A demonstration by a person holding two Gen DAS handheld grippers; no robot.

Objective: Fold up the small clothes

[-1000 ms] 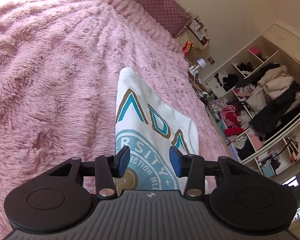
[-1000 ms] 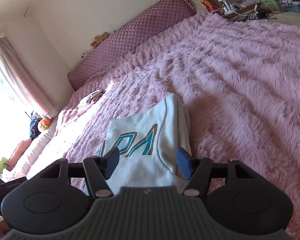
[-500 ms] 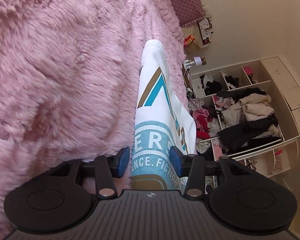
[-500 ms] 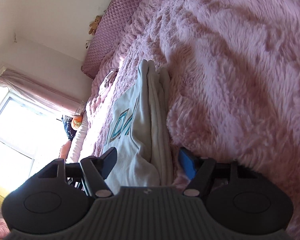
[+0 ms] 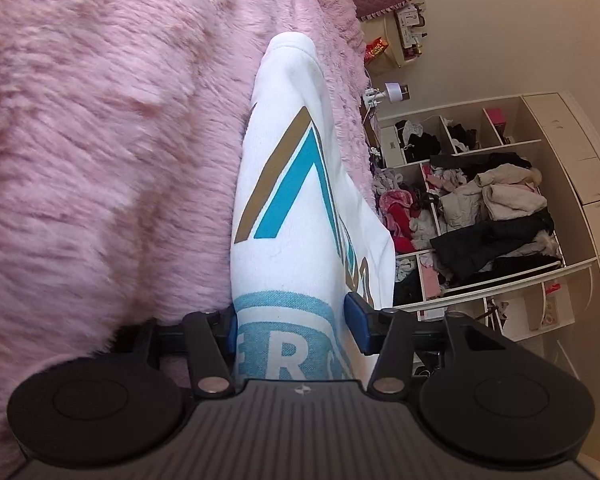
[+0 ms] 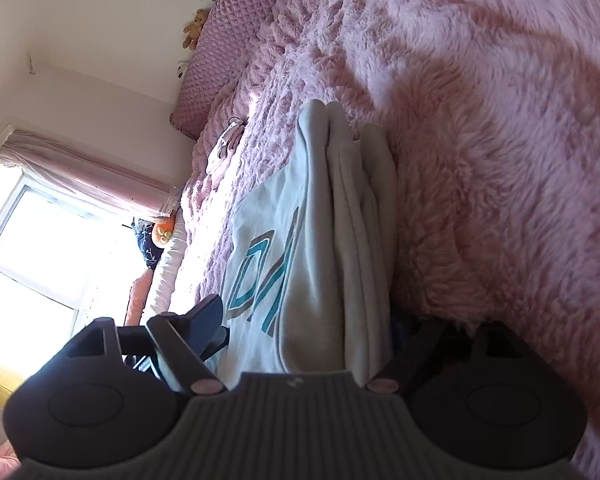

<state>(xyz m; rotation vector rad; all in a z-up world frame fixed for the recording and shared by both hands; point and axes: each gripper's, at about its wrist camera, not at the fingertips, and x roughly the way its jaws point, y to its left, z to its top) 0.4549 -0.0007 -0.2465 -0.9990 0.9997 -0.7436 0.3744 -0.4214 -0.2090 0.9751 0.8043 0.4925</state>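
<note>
A folded white sweatshirt (image 5: 296, 208) with teal and gold print lies on the fluffy pink blanket (image 5: 100, 140). My left gripper (image 5: 292, 330) is rolled on its side and straddles one end of it. Its jaws are opening, with the printed fabric between the blue pads (image 5: 356, 328) but not pinched. In the right wrist view the same sweatshirt (image 6: 324, 240) shows its stacked folded edges. My right gripper (image 6: 312, 332) straddles that stack and its jaws are opening wide. One finger (image 6: 204, 320) stands above the cloth, and the other is sunk in the blanket's fur.
An open wardrobe (image 5: 480, 208) stuffed with clothes stands past the bed's far side, beside a nightstand with a lamp (image 5: 392, 90). The quilted headboard (image 6: 220, 52) runs along the wall. A small pale garment (image 6: 224, 148) lies further up the bed near a bright window (image 6: 40, 248).
Both grippers came down to the blanket, rolled sideways and slid in around the sweatshirt's two ends. Both sets of jaws stand wider than before.
</note>
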